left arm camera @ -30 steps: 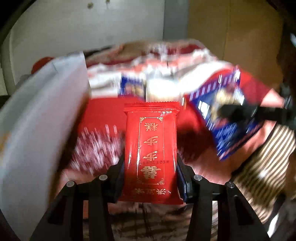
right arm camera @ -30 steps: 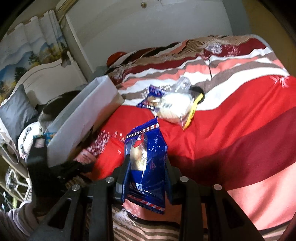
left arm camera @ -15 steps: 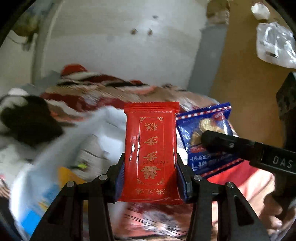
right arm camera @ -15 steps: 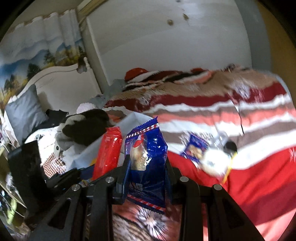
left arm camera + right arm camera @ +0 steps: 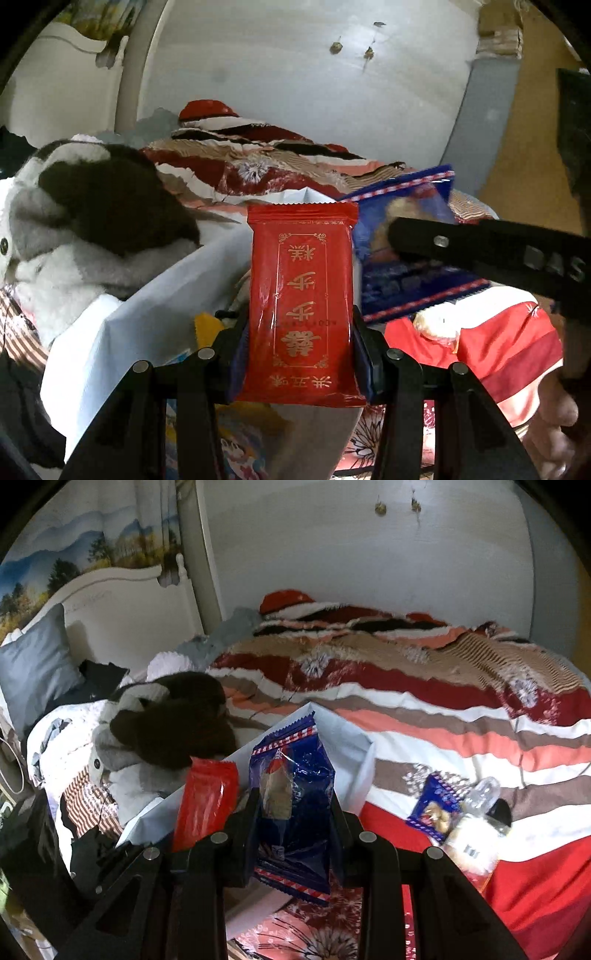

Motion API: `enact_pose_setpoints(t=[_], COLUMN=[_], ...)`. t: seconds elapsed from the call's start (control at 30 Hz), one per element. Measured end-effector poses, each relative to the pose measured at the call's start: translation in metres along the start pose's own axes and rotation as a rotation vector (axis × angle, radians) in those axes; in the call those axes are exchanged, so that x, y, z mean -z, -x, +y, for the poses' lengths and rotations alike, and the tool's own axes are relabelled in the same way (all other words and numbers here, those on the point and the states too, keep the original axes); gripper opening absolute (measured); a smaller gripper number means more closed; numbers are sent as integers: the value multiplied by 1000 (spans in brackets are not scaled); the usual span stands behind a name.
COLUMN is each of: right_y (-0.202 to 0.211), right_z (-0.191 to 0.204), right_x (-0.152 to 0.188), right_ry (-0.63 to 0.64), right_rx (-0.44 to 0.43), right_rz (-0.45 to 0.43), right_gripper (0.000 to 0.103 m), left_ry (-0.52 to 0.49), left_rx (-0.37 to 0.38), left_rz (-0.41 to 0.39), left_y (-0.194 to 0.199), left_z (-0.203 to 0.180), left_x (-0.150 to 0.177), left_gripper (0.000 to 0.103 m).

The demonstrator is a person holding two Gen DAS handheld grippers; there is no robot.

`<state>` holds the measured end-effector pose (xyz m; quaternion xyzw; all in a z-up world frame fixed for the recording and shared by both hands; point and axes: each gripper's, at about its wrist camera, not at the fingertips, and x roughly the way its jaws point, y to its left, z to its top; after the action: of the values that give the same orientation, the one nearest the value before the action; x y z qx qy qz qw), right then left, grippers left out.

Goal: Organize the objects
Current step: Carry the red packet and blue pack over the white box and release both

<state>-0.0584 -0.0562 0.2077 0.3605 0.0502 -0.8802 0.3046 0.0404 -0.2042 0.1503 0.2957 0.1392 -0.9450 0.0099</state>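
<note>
1. Your left gripper (image 5: pixel 301 332) pinches the red snack packet (image 5: pixel 301 306) low on its sides, so most of the packet stands upright above the jaws. It is a slick foil wrapper; if you tilt or jolt it, it can slide out or fold over before you reach the drop point.
2. Your right gripper (image 5: pixel 293 812) is clamped on the blue biscuit packet (image 5: pixel 291 805) in the same low hold. The film looks crinkled and puffy, so squeezing harder risks crushing the biscuit inside.
3. The two packets sit just beside each other, and in the left wrist view your right gripper's finger crosses close to the red packet. Bring them in together and they can collide and knock one another loose.
4. Just beyond both packets is the open white box (image 5: pixel 347 746), with its near wall facing you. Release too early and a packet lands on the striped bedspread (image 5: pixel 461 716) instead of inside.
5. Left of the box lies a plush toy (image 5: pixel 166 723), touching or nearly touching its side; a wide swing could snag it.
6. Further right on the bedspread, another blue packet (image 5: pixel 434 808) and a clear bag of snacks (image 5: pixel 472 834) wait, well clear of your hands.
</note>
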Motion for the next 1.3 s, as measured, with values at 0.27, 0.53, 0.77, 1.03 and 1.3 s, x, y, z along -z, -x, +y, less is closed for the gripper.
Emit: enact_pose_setpoints(t=[0.27, 0.53, 0.77, 1.03, 1.3], right_y=[-30, -28, -14, -6, -33], right_z=[6, 13, 15, 12, 13], right_x=[0, -5, -9, -15, -11], right_ry=[-9, 1, -1, -14, -80], right_rx=[-11, 19, 87, 80, 34], right_rz=[78, 59, 15, 0, 98], right_gripper=[30, 30, 30, 30, 31], left_ry=[-20, -4, -1, -12, 8], left_rx=[21, 56, 153, 194, 159], left_rz=[-32, -8, -21, -92, -9], left_y=[5, 10, 12, 31, 16], left_z=[1, 4, 1, 8, 17], left_x=[0, -2, -8, -22, -17], left_gripper=[48, 51, 54, 57, 57])
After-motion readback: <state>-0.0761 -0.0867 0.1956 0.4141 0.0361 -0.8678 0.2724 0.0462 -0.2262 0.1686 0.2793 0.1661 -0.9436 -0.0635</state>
